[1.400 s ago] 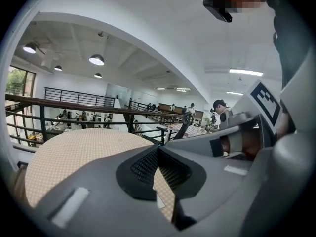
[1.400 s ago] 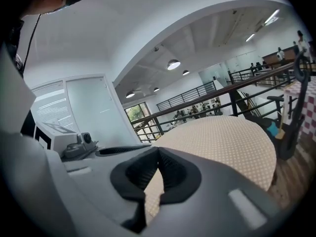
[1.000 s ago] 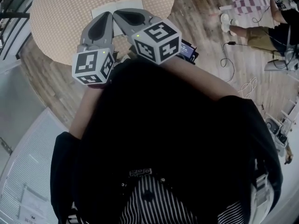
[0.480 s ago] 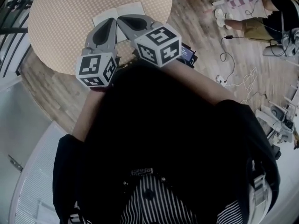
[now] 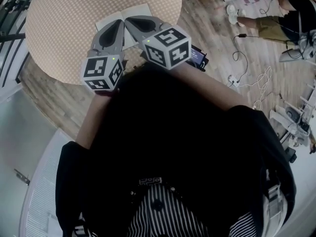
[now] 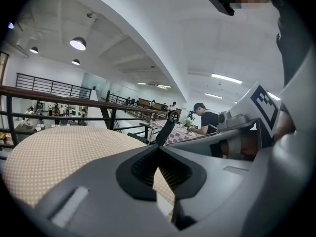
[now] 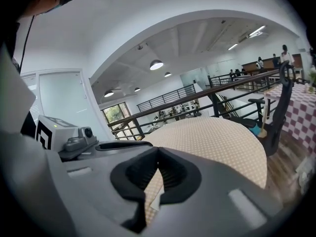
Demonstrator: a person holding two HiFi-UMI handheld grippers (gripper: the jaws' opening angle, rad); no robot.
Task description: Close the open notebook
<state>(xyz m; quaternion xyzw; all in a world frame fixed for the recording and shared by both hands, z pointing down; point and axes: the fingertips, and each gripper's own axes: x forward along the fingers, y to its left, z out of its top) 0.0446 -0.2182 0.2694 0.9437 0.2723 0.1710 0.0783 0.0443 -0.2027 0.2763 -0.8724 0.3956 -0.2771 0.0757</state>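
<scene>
**A:** Where's the notebook?

**B:** The notebook (image 5: pixel 140 10) lies open on the round dotted desk (image 5: pixel 64 28), top centre of the head view. Its white pages face up, near the desk's lower right rim.

**A:** And the grippers?

**B:** The left gripper (image 5: pixel 118 23) and right gripper (image 5: pixel 129 20) sit side by side at upper centre. Their tips angle toward each other and nearly meet over the notebook's middle, covering part of the pages. No view shows whether they touch the paper.

**A:** Jaw state?

**B:** Both are closed. In the left gripper view the jaws meet at the tips with nothing between them. The right gripper view shows the same, pads together and empty, with the desk top beyond.

**A:** Anything else in frame?

**B:** The wooden floor (image 5: pixel 217 38) runs to the right of the desk. A person (image 5: pixel 276 31) sits at the upper right, with cables (image 5: pixel 244 58) trailing just below.
</scene>
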